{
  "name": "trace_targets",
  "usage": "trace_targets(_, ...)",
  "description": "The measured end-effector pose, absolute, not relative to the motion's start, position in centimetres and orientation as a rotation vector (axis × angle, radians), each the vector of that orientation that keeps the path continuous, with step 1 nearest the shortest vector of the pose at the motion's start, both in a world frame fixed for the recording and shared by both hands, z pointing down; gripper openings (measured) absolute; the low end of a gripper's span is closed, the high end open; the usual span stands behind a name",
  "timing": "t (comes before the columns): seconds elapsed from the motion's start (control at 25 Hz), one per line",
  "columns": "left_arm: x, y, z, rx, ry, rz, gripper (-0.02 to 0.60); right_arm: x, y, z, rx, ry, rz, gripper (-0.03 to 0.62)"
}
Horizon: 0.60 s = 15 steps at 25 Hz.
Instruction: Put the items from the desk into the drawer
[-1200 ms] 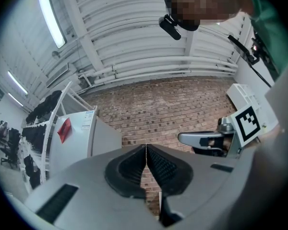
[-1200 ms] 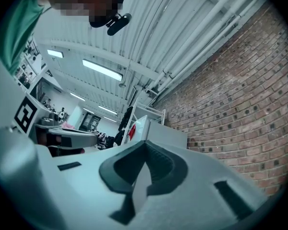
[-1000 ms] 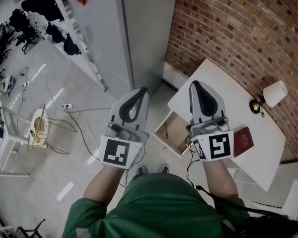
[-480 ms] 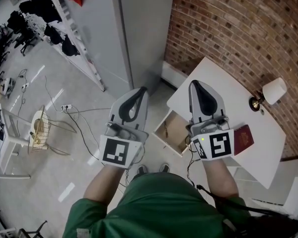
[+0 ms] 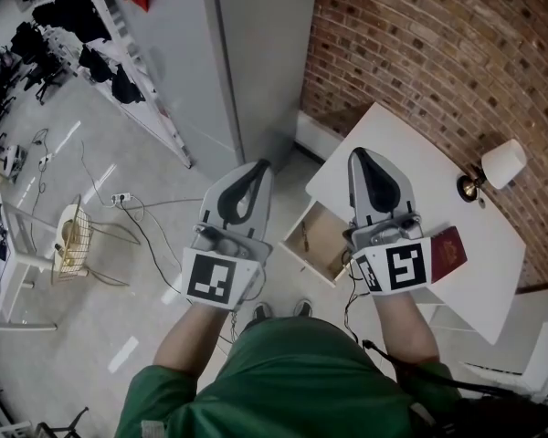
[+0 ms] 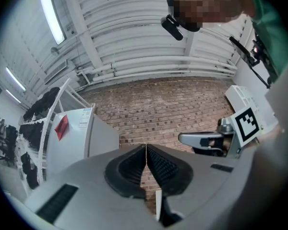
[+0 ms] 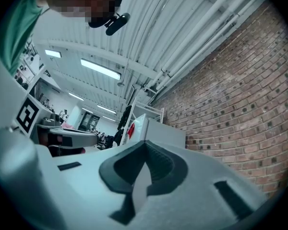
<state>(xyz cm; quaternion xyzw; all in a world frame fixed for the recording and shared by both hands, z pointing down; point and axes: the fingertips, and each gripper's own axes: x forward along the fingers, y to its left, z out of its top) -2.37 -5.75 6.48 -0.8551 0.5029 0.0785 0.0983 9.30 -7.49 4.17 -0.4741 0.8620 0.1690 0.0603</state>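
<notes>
In the head view a dark red passport-like booklet [image 5: 448, 250] lies on the white desk [image 5: 420, 185], partly hidden behind my right gripper's marker cube. A wooden drawer [image 5: 318, 242] stands pulled out at the desk's left edge. My right gripper [image 5: 363, 157] is held over the desk edge near the drawer, shut and empty. My left gripper [image 5: 263, 166] hangs over the floor left of the drawer, also shut with nothing in it. In the left gripper view the gripper [image 6: 146, 146] has its pads pressed together, tilted up at the brick wall. The right gripper view shows its gripper [image 7: 145, 144] closed likewise.
A small lamp with a white shade [image 5: 500, 170] stands on the desk near the brick wall [image 5: 438, 53]. A grey cabinet [image 5: 256, 53] rises left of the desk. A wire chair [image 5: 73, 235], floor cables [image 5: 137, 210] and a clothes rack [image 5: 119, 71] fill the floor at left.
</notes>
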Motion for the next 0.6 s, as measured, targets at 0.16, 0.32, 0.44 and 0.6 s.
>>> trace_targets(0.16, -2.41, -5.86, 6.5, -2.53, 1.486, 0.225, 0.009, 9.37, -7.56, 4.29, -1.44, 2.61, 0.505, 0.003)
trace_targets(0.32, -2.41, -5.96, 6.47, -2.532, 1.482, 0.224, 0.009, 9.22, -7.59, 4.38, -1.438, 2.615, 0.5, 0.002)
trace_targets(0.44, -2.6, -5.92, 6.48, -2.537, 1.48, 0.23, 0.009, 8.94, -7.47, 4.47, -1.437, 2.622, 0.497, 0.003)
trace_targets(0.6, -2.85, -5.83, 6.32, -2.546, 1.476, 0.241, 0.009, 8.69, -7.37, 4.4, -1.444, 2.624, 0.5, 0.002)
